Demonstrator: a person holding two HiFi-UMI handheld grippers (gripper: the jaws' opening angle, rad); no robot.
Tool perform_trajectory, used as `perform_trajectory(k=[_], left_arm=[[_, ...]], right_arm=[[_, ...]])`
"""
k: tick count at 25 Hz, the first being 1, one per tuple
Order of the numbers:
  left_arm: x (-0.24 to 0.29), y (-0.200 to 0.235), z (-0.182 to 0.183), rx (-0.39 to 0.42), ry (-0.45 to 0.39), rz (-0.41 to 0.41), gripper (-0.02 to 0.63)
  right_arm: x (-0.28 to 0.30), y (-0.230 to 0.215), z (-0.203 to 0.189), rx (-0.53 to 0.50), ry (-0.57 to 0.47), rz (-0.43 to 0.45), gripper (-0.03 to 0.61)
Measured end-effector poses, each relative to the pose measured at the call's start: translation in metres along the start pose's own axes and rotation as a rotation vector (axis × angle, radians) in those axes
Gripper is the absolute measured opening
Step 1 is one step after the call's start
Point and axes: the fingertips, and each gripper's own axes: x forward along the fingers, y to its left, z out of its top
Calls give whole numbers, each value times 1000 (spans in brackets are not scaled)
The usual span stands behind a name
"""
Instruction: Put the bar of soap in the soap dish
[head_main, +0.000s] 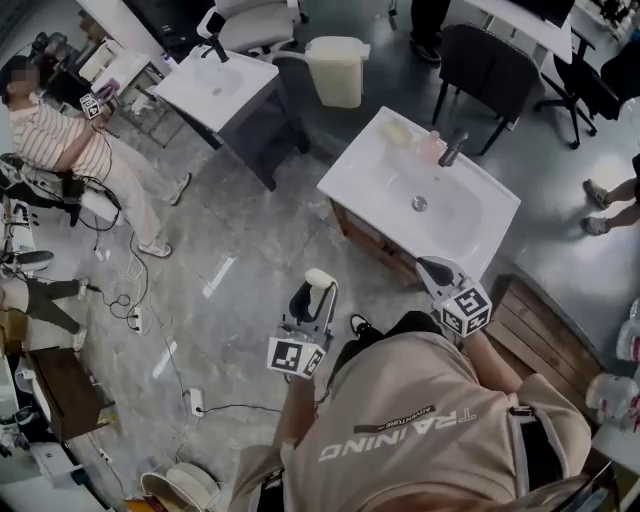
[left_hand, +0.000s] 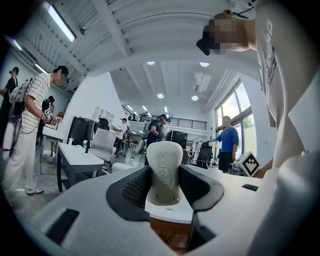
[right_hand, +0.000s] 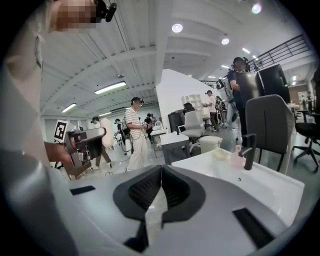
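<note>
My left gripper (head_main: 317, 288) is shut on the white bar of soap (head_main: 319, 279), held upright over the floor to the left of the white washbasin (head_main: 478, 222). In the left gripper view the soap (left_hand: 165, 170) stands between the dark jaw pads. My right gripper (head_main: 433, 267) hangs at the basin's near edge, shut and empty, jaws (right_hand: 160, 189) pressed together. At the basin's back rim a pale cream dish-like item (head_main: 395, 130) and a pink item (head_main: 431, 149) sit beside the dark faucet (head_main: 452, 150). Which of them is the soap dish I cannot tell.
A second white basin on a dark stand (head_main: 218, 80) is at the back left, with a cream bin (head_main: 337, 70) between the two. Black chairs (head_main: 485, 70) stand behind the basin. A person in a striped shirt (head_main: 60, 135) sits at the far left. Cables (head_main: 130, 300) trail on the floor.
</note>
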Motion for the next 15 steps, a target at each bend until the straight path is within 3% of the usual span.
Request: perform_trajectory(k=[7, 15], left_arm=[[38, 57, 6, -30, 7, -48, 175], [133, 85, 1, -41, 51, -90, 175]], right_arm=[[51, 3, 4, 5, 38, -28, 14], [98, -83, 18, -40, 47, -94, 14]])
